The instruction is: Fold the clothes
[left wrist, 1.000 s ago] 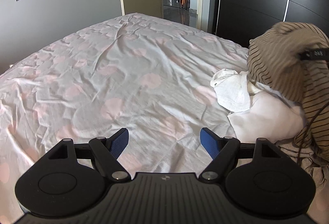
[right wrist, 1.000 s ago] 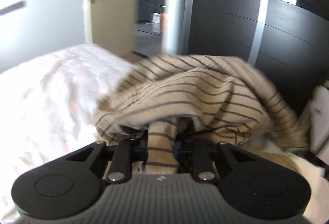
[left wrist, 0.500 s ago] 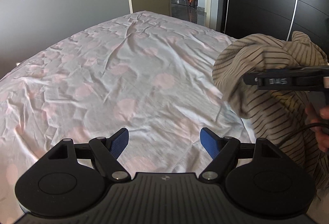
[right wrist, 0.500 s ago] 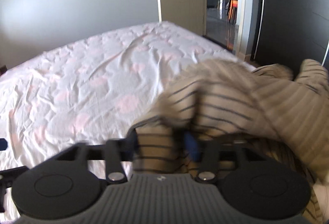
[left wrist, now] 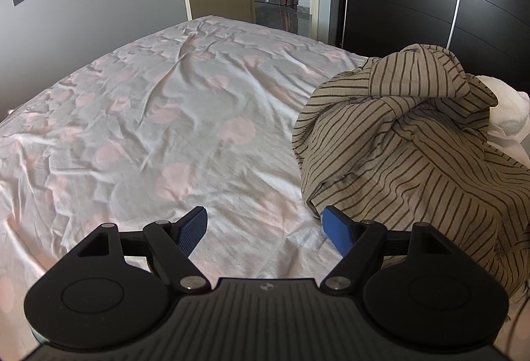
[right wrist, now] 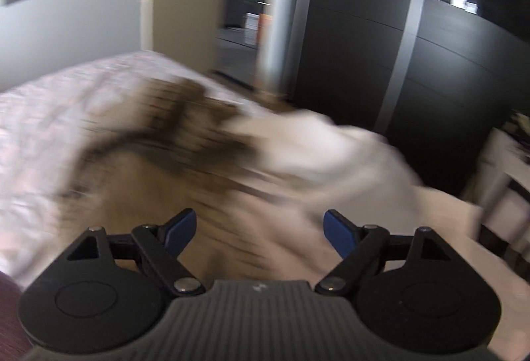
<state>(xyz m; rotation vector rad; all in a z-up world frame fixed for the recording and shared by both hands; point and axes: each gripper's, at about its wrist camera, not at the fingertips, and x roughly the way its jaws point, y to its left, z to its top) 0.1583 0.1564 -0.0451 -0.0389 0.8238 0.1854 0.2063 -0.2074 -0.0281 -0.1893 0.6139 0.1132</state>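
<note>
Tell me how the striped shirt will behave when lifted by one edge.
The striped shirt lies in a crumpled, twisted heap, so it is probably floppy and will hang and untwist. The thin, wrinkled cloth suggests it is light. It may drag the white garment that it overlaps.

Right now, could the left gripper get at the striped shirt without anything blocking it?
Probably yes. The left gripper is open over the bed sheet, and the striped shirt lies in a heap just ahead on its right side, its near edge right by the right-hand jaw. Nothing lies between them.
</note>
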